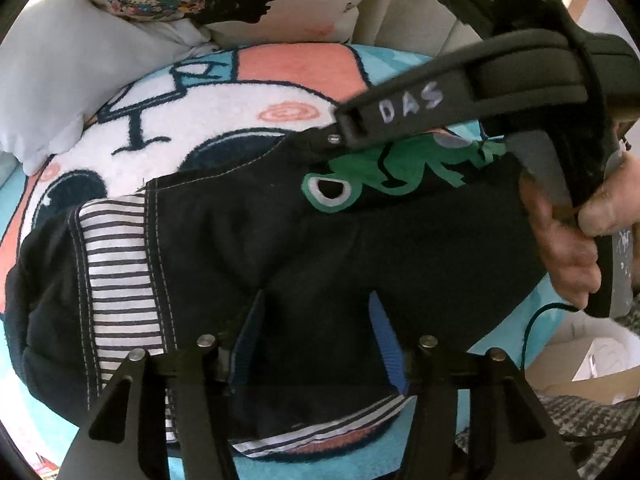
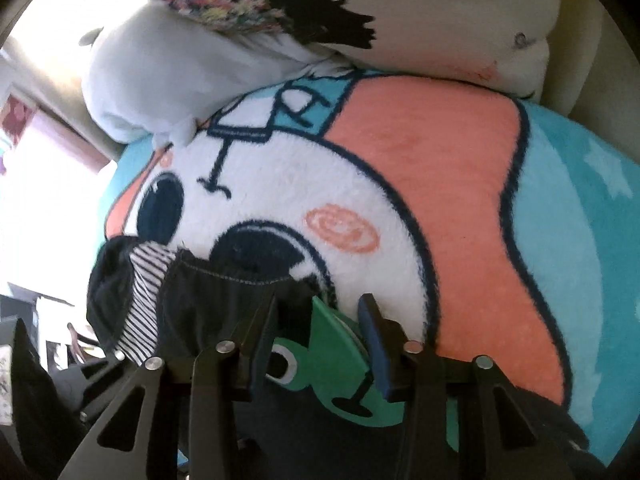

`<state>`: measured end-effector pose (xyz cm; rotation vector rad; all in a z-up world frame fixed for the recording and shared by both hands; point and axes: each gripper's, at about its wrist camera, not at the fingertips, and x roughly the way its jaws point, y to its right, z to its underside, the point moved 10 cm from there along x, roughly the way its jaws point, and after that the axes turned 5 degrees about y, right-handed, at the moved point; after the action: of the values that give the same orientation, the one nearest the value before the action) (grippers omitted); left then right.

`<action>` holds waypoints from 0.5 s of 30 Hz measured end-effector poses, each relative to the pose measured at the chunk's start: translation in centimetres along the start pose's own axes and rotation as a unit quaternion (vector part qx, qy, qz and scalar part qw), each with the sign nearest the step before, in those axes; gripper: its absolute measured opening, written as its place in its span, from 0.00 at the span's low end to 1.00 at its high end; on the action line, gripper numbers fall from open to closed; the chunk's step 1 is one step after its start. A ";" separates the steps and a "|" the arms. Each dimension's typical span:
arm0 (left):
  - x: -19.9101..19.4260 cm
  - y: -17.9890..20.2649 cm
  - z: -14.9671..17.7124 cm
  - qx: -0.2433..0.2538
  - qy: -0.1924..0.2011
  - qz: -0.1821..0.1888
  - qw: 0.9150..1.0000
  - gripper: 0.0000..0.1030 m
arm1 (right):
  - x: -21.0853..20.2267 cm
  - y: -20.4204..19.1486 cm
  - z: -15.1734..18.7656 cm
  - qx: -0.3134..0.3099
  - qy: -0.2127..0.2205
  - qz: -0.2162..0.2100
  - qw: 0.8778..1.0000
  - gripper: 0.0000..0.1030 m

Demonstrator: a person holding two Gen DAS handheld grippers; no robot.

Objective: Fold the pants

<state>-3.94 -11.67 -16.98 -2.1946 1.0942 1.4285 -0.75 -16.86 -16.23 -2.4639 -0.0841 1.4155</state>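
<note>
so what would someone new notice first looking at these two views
Probably the green frog print on the dark pants, which lie bunched on a fluffy cartoon-face blanket in white, coral and turquoise. Next, the striped lining showing at the left end of the pants. Then the right hand-held gripper, its open fingers straddling the frog print, with the left hand-held gripper over the near edge.

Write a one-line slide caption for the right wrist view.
Open right hand-held gripper straddles the frog print on dark pants lying on a cartoon blanket.
</note>
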 end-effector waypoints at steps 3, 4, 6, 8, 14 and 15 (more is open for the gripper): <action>0.3 0.4 0.0 0.007 0.002 -0.002 1.000 0.57 | -0.2 0.0 -0.2 -0.013 0.001 0.013 1.000 0.10; 0.5 0.6 0.1 0.009 0.002 -0.002 1.000 0.58 | -0.3 0.0 -0.5 -0.009 0.004 0.011 1.000 0.07; 0.4 0.6 0.1 0.008 0.002 -0.002 1.000 0.58 | -0.4 0.3 -1.2 0.002 0.010 0.010 1.000 0.03; 0.3 0.6 0.2 0.005 0.003 0.000 1.000 0.58 | -0.4 1.3 -2.0 0.017 0.015 0.017 1.000 0.03; -0.7 1.0 1.0 0.000 0.008 0.001 1.000 0.58 | -1.2 1.5 -3.3 0.033 0.037 0.029 0.998 0.04; -0.7 1.0 1.0 -0.001 0.009 0.001 1.000 0.58 | -1.4 1.3 -3.4 0.026 0.040 0.027 0.998 0.05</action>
<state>-5.48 -11.40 -16.67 -2.2125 1.1020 1.4140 1.32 -19.11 -13.79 -2.4932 0.0366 1.3212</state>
